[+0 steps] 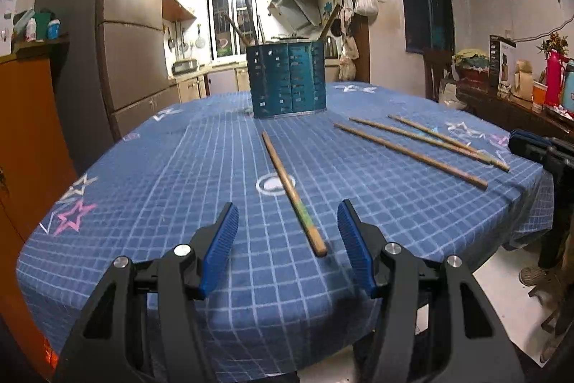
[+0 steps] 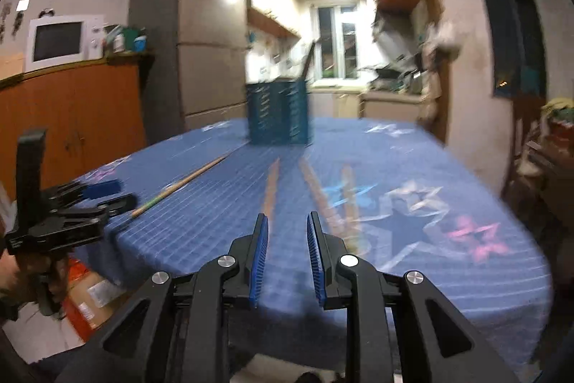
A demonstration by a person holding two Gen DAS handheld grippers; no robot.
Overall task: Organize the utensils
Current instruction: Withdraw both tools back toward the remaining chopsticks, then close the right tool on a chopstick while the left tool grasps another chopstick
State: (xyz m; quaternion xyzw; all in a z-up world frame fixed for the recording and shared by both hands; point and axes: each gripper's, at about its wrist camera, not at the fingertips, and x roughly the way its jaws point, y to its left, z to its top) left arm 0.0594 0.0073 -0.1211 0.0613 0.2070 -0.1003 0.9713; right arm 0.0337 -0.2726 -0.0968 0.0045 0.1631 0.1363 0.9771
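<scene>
Where the blue checked cloth covers the desk (image 1: 143, 203), 4 wooden chopsticks lie flat: 1 lone chopstick (image 1: 292, 192) near centre, its near end btwn the spread fingers of the left hand-held gripper (image 1: 287, 221), not touching; 3 more chopsticks (image 1: 427, 142) in a loose group to the right, well apart from it. Far centre stands 1 teal slotted holder (image 1: 288, 79) w/ several sticks upright inside, count unclear. Right hand-held gripper (image 2: 287, 236) hangs at the near edge, jaws apart, nothing between; that view is blurred.
</scene>
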